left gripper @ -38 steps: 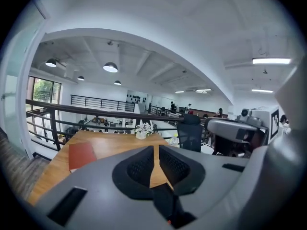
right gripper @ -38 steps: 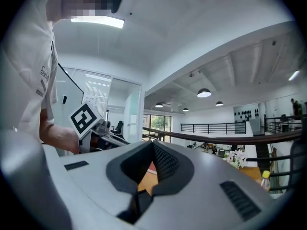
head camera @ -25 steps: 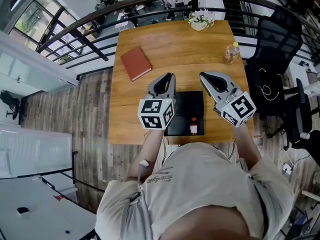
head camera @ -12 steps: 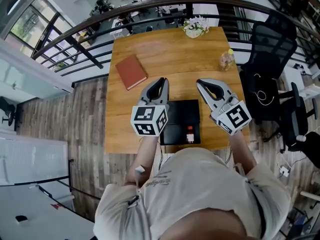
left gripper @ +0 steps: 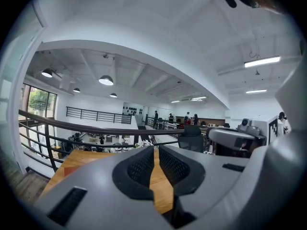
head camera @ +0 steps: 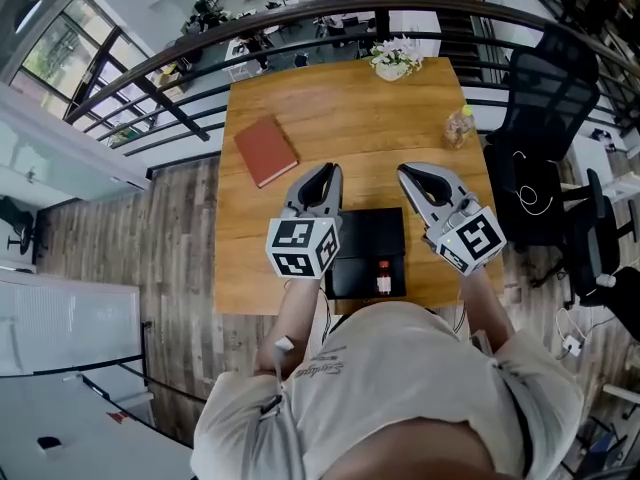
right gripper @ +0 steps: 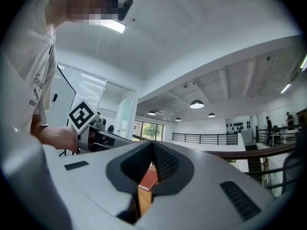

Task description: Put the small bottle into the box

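A small bottle (head camera: pixel 383 278) with a red cap stands inside the black box (head camera: pixel 365 238), near its front right corner. The box lies at the near edge of the wooden table (head camera: pixel 340 108). My left gripper (head camera: pixel 322 180) is held above the box's left side and is shut with nothing in it; in the left gripper view (left gripper: pixel 156 148) its pads nearly touch, with only table wood behind. Above the box's right side my right gripper (head camera: pixel 410 176) is also shut and empty (right gripper: pixel 152 143). Neither gripper touches the bottle or the box.
A red book (head camera: pixel 266 151) lies on the table's left part and shows between the right jaws (right gripper: pixel 149 180). White flowers (head camera: pixel 392 60) stand at the far edge and a clear jar (head camera: pixel 460 126) at the right edge. A black office chair (head camera: pixel 545 88) is to the right, with a railing beyond.
The head view has shifted a little. Both grippers stay shut over the box in about the same places, and the bottle has not moved.
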Demonstrator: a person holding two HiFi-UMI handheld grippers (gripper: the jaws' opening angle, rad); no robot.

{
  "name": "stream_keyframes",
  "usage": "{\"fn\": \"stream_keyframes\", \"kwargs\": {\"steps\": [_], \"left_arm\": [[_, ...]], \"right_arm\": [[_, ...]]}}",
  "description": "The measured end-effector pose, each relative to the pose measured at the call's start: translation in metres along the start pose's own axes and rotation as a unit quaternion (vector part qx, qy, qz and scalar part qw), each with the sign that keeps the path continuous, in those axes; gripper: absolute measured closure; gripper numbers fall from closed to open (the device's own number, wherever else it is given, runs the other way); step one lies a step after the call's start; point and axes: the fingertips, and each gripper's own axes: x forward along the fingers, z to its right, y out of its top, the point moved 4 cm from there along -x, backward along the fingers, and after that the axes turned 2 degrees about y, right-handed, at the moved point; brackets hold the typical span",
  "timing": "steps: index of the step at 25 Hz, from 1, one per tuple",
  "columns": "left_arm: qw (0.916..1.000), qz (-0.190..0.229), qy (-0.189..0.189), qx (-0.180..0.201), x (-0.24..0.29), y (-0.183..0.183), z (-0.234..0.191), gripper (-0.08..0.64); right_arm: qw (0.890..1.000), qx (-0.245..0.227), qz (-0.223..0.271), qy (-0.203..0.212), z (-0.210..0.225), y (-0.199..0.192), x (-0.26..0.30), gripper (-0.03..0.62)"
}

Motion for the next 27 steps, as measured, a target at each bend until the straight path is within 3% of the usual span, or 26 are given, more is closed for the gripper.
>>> {"fn": "stream_keyframes", "kwargs": {"steps": [8, 27], "left_arm": [[1.0000, -0.002, 0.004, -0.001, -0.009, -0.003, -0.004, 0.518], [0.9999, -0.007, 0.010, -0.003, -0.018, -0.011, 0.001, 0.518]], "right_arm": [[1.000, -0.009, -0.007, 0.019, -0.011, -0.005, 0.006, 0.598], [1.000, -0.012, -0.013, 0.008, -0.012, -0.008, -0.010, 0.598]]}}
